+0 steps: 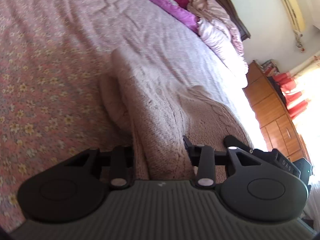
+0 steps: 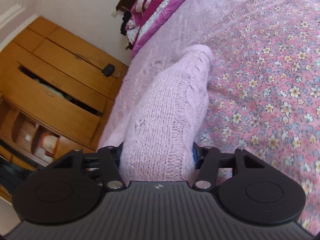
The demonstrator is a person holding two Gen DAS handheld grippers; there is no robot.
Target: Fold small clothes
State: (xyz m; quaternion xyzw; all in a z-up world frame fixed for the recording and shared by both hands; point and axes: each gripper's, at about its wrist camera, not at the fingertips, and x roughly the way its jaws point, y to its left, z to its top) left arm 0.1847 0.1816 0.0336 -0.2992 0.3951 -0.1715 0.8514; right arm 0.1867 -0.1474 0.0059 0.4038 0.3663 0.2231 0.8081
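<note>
A pale pink knitted sweater (image 1: 160,108) lies draped over my left gripper (image 1: 160,152) and runs forward onto the bed. The fabric fills the gap between the jaws and hides the fingertips; the gripper is shut on it. In the right wrist view the same sweater (image 2: 168,110) bunches over my right gripper (image 2: 158,156), which is shut on it too. The knit hangs lifted from the bed, its far end (image 2: 198,58) resting on the sheet.
The bed has a floral pink sheet (image 2: 270,90) and a pale pink blanket (image 1: 152,30). A folded magenta quilt (image 2: 160,8) and a pillow (image 1: 220,30) lie at the head. Wooden cabinets stand beside the bed (image 2: 56,92), (image 1: 276,120).
</note>
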